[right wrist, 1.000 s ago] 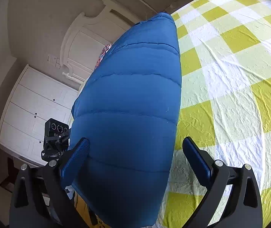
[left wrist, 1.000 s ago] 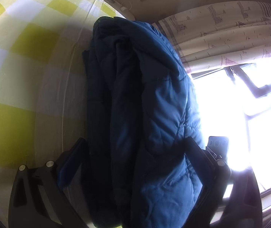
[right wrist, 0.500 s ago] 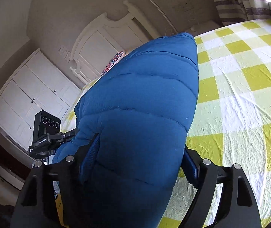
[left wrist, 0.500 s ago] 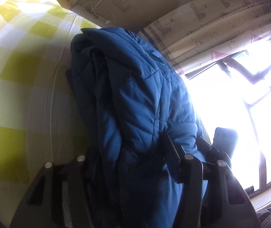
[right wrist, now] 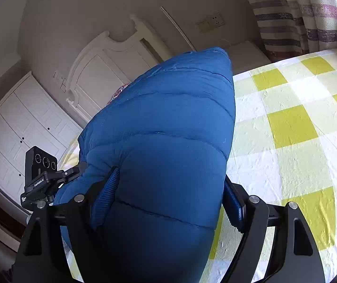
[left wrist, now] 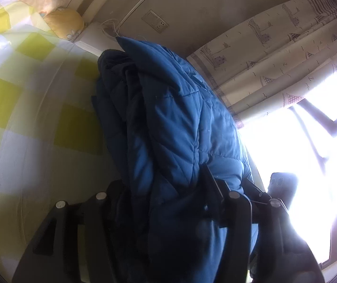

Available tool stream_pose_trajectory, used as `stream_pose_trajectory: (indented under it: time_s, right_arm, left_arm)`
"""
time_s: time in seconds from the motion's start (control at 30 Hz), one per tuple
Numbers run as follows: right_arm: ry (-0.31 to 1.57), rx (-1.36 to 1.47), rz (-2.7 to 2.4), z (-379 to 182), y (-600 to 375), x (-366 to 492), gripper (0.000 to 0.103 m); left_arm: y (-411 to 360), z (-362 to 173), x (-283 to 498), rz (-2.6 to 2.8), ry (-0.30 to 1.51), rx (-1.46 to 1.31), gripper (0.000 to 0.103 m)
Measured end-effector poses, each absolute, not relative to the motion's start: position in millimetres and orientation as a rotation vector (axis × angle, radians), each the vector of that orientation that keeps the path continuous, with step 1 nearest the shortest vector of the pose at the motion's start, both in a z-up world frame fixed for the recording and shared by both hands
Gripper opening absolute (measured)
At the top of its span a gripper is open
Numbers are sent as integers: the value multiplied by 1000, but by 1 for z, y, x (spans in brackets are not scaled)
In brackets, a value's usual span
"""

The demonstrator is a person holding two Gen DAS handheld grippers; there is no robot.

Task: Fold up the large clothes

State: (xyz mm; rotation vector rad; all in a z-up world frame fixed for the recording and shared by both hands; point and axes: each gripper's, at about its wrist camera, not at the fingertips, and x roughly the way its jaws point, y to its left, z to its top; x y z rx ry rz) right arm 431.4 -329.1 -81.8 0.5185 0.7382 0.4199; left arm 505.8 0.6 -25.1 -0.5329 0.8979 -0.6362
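Observation:
A bulky blue quilted jacket point(left wrist: 168, 127) is bunched lengthwise and held up over the bed. My left gripper point(left wrist: 166, 188) is shut on one end of it, its fingers pressed into the padding. My right gripper point(right wrist: 170, 193) is shut on the other end of the jacket point(right wrist: 168, 129), which rises thick between the blue finger pads point(right wrist: 107, 188). The jacket hides most of what lies straight ahead in both views. The other gripper's camera block shows at the edge of each view.
The bed has a yellow, white and pale green checked sheet point(right wrist: 291, 127). A white headboard point(right wrist: 107, 66) and white wardrobe point(right wrist: 10, 136) stand behind. Pillows point(left wrist: 62, 21) lie at the bed head. A patterned curtain point(left wrist: 274, 54) and bright window point(left wrist: 305, 155) are on one side.
Both grippers closed from open onto the jacket and lifted it. Both views tilted up, showing more wall, headboard and curtain.

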Motion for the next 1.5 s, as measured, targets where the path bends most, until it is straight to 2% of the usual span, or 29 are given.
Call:
stream_pose_trajectory:
  time_s: [0.07, 0.13, 0.2, 0.27, 0.33, 0.4, 0.43, 0.53, 0.57, 0.7, 0.77, 0.83, 0.93, 1.2, 1.5]
  right_arm:
    - [761, 515, 360, -75, -330, 429, 89]
    - [736, 413, 255, -52, -322, 413, 89]
    - [618, 266, 176, -20, -305, 388, 89]
    - [524, 152, 196, -2, -279, 366, 90]
    - [555, -4, 212, -7, -243, 361, 91]
    - [665, -205, 199, -37, -208, 370, 92]
    - [641, -238, 175, -44, -203, 367, 92]
    - [652, -163, 192, -32, -210, 350, 92]
    - [631, -139, 221, -26, -215, 334, 92]
    - [478, -69, 249, 8, -225, 265, 92]
    - [378, -41, 235, 25, -228, 228, 93]
    - [277, -22, 197, 36, -231, 193, 99]
    - [213, -20, 139, 31, -238, 158, 99]
    - [291, 11, 54, -16, -252, 129, 99]
    - [317, 13, 48, -29, -238, 116, 99]
  left_arm:
    - [-1, -20, 503, -605, 902, -493, 60]
    - [-3, -10, 494, -547, 896, -438, 64]
    - [-7, 2, 482, -490, 868, -366, 64]
    - [-16, 6, 474, -431, 846, -297, 70]
    - [-19, 7, 469, -390, 838, -275, 74]
    - [-17, 9, 464, -344, 828, -276, 80]
    - [-17, 11, 462, -314, 820, -258, 81]
    - [-15, 26, 428, -231, 741, -121, 83]
    - [-16, 33, 416, -197, 698, -58, 87]
    - [-19, 69, 357, -120, 527, 88, 93]
    - [-22, 93, 319, -73, 405, 97, 101]
    - [-24, 113, 280, -27, 284, 70, 101]
    - [-24, 123, 238, 58, 246, 16, 101]
    - [-42, 69, 193, 19, 373, 67, 101]
    - [-46, 34, 173, -5, 443, 78, 101]
